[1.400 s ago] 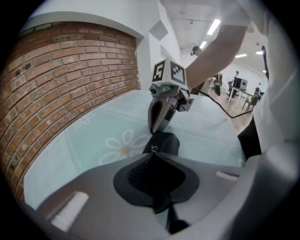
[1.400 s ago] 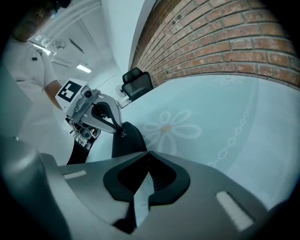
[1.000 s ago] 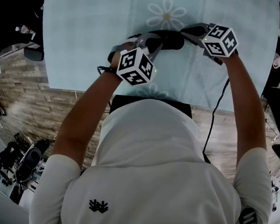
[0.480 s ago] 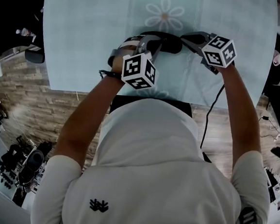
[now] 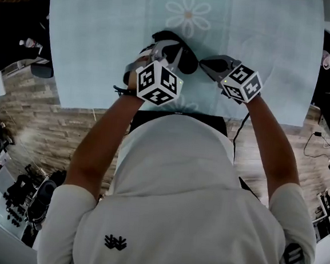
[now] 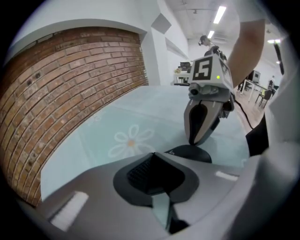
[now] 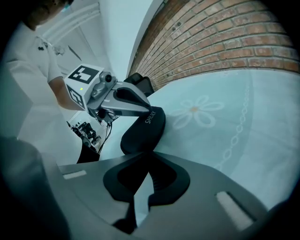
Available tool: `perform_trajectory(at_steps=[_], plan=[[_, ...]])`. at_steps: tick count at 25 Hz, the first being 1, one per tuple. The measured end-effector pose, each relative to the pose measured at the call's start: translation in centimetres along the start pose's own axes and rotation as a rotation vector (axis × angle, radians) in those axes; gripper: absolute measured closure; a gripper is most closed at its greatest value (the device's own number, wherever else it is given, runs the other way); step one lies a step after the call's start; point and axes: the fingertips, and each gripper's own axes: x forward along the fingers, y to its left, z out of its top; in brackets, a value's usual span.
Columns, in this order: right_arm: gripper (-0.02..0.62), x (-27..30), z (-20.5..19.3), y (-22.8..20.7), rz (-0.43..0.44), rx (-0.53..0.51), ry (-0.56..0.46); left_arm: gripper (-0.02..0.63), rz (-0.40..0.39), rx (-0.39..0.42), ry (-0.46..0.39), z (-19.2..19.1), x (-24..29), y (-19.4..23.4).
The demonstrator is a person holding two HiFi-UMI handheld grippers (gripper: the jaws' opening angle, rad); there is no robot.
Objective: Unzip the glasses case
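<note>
Black glasses case point(image 7: 139, 135) on table point(image 5: 104, 37), tilted; left tongs point(image 7: 148, 109) clenched on its end; right tongs point(image 6: 194, 139) clenched at case edge, anything pinched too small to tell. Likely mid-unzip, case not visibly open.

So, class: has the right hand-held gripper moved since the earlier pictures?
Yes: the right hand-held gripper has drawn back from the daisy print, toward the near edge of the table.
</note>
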Motion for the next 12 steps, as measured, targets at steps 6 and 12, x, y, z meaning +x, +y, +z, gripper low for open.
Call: perform_trajectory(at_steps=[6, 12], plan=[[0.595, 0.9, -0.5, 1.5, -0.034, -0.090, 0.018, 0.553, 0.001, -0.049, 0.015, -0.9, -0.6, -0.2], [0.595, 1.1, -0.5, 2.4, -0.041, -0.145, 0.022, 0.554, -0.020, -0.123, 0.021, -2.2, -1.4, -0.6]])
